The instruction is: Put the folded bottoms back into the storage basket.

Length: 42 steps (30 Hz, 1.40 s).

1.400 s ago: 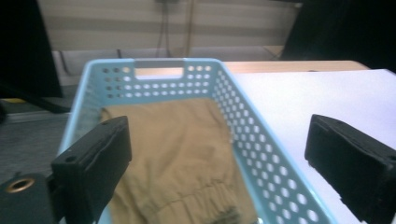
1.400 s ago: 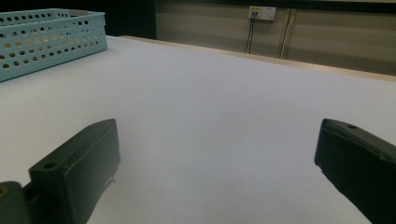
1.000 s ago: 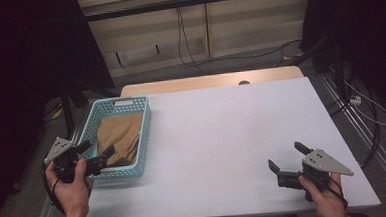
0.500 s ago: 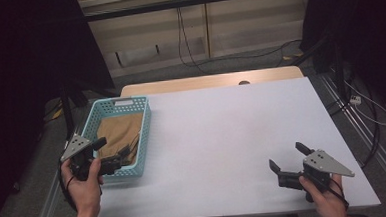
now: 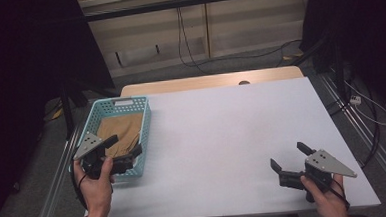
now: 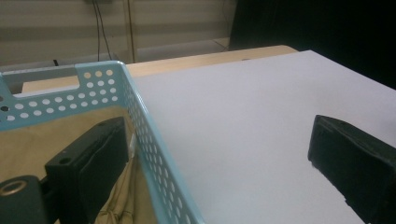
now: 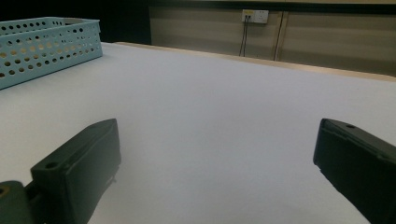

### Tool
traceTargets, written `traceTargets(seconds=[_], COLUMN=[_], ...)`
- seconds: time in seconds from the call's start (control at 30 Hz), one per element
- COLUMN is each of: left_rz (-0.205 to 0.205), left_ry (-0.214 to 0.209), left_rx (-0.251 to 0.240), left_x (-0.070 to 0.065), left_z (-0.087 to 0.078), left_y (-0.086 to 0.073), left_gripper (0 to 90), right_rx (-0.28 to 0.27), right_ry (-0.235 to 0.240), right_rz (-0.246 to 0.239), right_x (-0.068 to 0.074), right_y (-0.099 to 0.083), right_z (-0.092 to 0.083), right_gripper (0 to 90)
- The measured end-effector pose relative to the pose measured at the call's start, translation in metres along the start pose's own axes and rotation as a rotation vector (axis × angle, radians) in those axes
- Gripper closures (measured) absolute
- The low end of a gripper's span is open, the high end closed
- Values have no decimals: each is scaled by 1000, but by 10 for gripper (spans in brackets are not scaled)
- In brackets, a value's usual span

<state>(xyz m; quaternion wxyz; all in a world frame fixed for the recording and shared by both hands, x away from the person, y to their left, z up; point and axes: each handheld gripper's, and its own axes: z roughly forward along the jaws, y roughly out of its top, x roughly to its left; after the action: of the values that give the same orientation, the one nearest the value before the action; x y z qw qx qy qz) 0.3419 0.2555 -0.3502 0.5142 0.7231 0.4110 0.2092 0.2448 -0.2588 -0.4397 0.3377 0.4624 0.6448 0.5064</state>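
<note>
Tan cloth (image 5: 120, 133) lies in a perforated blue basket (image 5: 145, 122) at the white table's (image 5: 222, 137) left edge. Left gripper (image 5: 124, 148) straddles the basket's near right wall, jaws wide apart. Right gripper (image 5: 290, 158) hovers near the table's front right corner, jaws spread, empty.

Light-blue perforated basket (image 5: 144, 122) at the table's (image 5: 232, 136) left edge, upright; tan cloth (image 5: 122, 132) crumpled inside, lying flat across its bottom.
</note>
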Motion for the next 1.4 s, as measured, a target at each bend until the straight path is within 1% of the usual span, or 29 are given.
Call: traceTargets(seconds=[0.03,0.07,0.13,0.2,0.27,0.33,0.4,0.43,0.47,0.5,0.57,0.63,0.67,0.73,0.83,0.87,0.9,0.93,0.97,1.0,1.1,1.17,1.2,1.23,1.27,1.3,1.37,1.4], left_rz=[4,-1,12,14,27,39,34,40,58,68,65,65,69,68,64,59,48,47,57,63,65,59,52,38,32,35,19,19], left_ry=[-8,-1,10,-14,-19,-27,-39,-34,-22,-24,-38,-43,-51,-71,-80,-81,-93,-101,-104,-104,-114,-105,-95,-79,-69,-67,-67,-73], left_rx=[9,12,9,11,23,34,42,45,46,49,50,55,58,65,77,80,86,94,105,105,111,103,92,66,57,63,57,64], left_x=[1,0,-1,-4,-7,-11,-16,-19,-25,-28,-33,-38,-40,-41,-43,-43,-44,-44,-46,-47,-49,-49,-49,-49,-49,-49,-49,-49], left_z=[3,6,10,15,20,26,30,31,32,32,34,35,36,36,37,37,37,37,36,36,35,36,35,33,32,31,29,29], left_y=[1,2,5,7,7,7,5,4,2,1,-2,-6,-8,-12,-20,-22,-24,-26,-28,-29,-35,-39,-41,-43,-44,-45,-48,-49], left_gripper=[52,52,52,52,52,52,52,52,52,52,52,52,52,52,52,51,52,52,52,52,52,52,51,52,51,51,52,51], right_rx=[0,2,3,3,5,6,7,7,6,5,6,6,6,5,6,6,7,6,6,7,6,7,6,6,5,4,3,4], right_ry=[-1,-1,-1,0,0,0,0,1,2,1,0,2,3,2,0,0,1,1,0,-2,-4,-5,-4,-3,-3,-3,-4,-4], right_rz=[-2,-2,-4,-4,-4,-2,3,3,2,8,5,4,3,2,5,5,1,1,0,2,6,7,7,6,6,7,11,10], right_x=[0,0,0,0,0,0,0,0,0,0,0,0,0,0,0,0,0,0,0,0,0,0,0,0,0,0,0,0], right_y=[0,0,0,0,0,-1,-1,-1,-1,-1,-1,-1,-1,-1,-1,-1,-1,-1,-1,-1,-1,-1,-1,-1,-1,-1,-1,-1], right_z=[0,0,1,0,0,0,0,0,-1,-1,-1,-1,-1,-2,-2,-2,-2,-2,-2,-2,-2,-2,-2,-2,-3,-3,-3,-3], right_gripper=[5,5,5,5,5,5,4,3,2,2,2,2,1,1,1,1,1,1,1,1,1,1,1,1,1,1,1,1])
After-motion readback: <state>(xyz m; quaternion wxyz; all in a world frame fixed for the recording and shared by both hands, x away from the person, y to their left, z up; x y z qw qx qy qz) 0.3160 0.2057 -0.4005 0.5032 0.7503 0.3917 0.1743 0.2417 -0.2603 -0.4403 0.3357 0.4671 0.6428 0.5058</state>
